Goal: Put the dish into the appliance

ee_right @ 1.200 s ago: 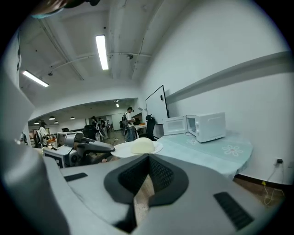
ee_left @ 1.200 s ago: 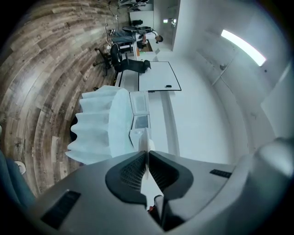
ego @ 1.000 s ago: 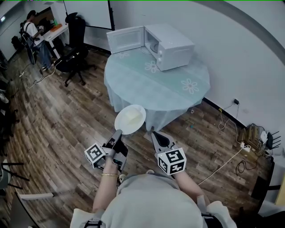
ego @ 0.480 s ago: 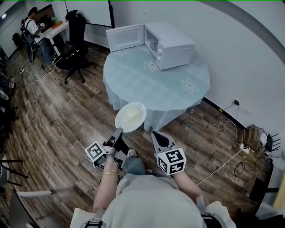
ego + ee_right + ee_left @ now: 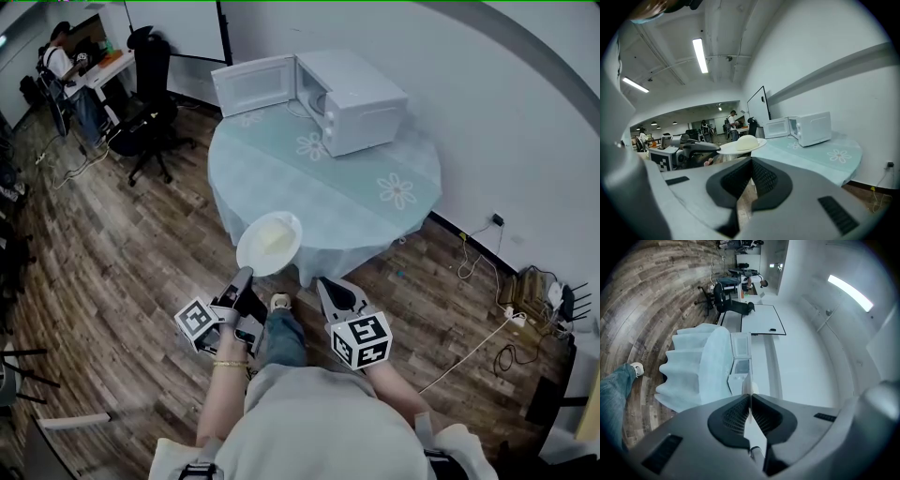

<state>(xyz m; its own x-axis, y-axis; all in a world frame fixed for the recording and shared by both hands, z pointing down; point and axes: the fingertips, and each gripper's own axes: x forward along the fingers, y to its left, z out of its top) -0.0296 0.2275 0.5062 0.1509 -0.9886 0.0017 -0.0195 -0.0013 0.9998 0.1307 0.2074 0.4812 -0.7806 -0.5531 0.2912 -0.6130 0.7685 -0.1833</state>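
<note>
- Left gripper [image 5: 246,277], lower left of centre, pinches the rim of the white plate [image 5: 269,244], held level by the table's near edge with a pale mound on it
- Right gripper [image 5: 325,283], just right of it, has its jaws pressed together on nothing
- Round table [image 5: 328,187] with a flowered cloth fills the centre
- White microwave [image 5: 361,89] stands on it at top centre, door swung open

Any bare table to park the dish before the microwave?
Yes: the table is bare from its near edge up to the microwave and its open door, flower prints only. Crowded only at the far side. The left hand-held gripper holds the dish.
</note>
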